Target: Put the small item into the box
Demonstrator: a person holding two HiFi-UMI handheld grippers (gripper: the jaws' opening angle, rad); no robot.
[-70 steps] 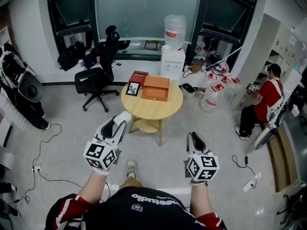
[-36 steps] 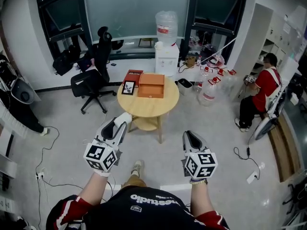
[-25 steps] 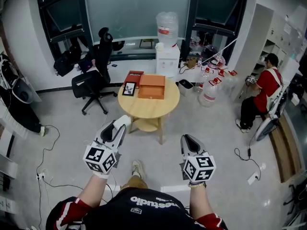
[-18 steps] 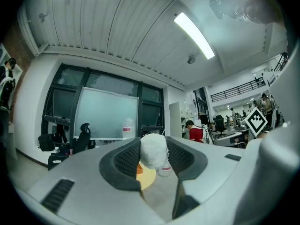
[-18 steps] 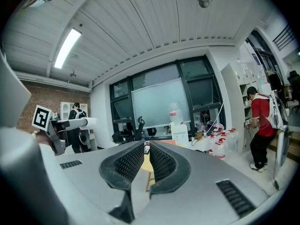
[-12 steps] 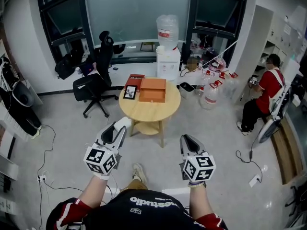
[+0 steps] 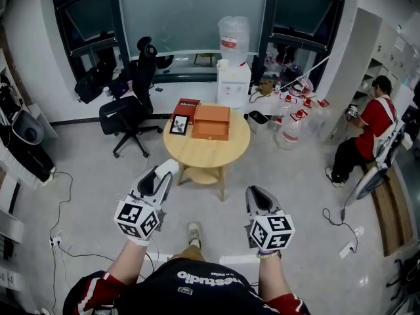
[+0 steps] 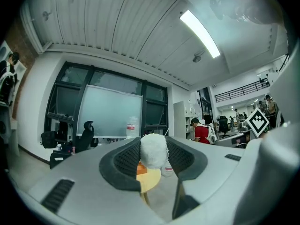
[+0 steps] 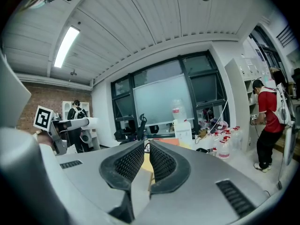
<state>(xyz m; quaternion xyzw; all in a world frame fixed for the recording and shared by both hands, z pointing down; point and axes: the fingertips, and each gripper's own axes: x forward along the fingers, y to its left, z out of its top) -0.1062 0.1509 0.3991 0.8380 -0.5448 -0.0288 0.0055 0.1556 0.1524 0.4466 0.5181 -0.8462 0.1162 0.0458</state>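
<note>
while the person walks toward the round pale wooden table (image 7: 220, 153), little has changed in the last few seconds. their light shoe (image 7: 193, 230) shows at a different spot on the grey floor from step to step, and the room has swung slightly in the head view. the table, though, looks hardly any nearer and is still well ahead of both tools.

the left gripper (image 7: 168, 167) is held out level, its jaws clamped on the small white fluffy ball (image 8: 153, 150). the ball sits between the black ribbed pads and bulges above them. this grip looks the same as before, so the item is secure and is simply being carried.

the right gripper (image 7: 258, 193) is held beside it, its jaws almost together with only a thin slit between the pads and nothing in them.

the flat orange rectangular box (image 7: 211, 122) lies on the far half of the table, its lid apparently closed. beside it lie a dark red box (image 7: 187, 105) and a small black-framed picture (image 7: 179, 125).

judging from this, the task is at the carry stage. the ball has yet to reach the box, and the free right tool will probably be needed to open the lid.
</note>
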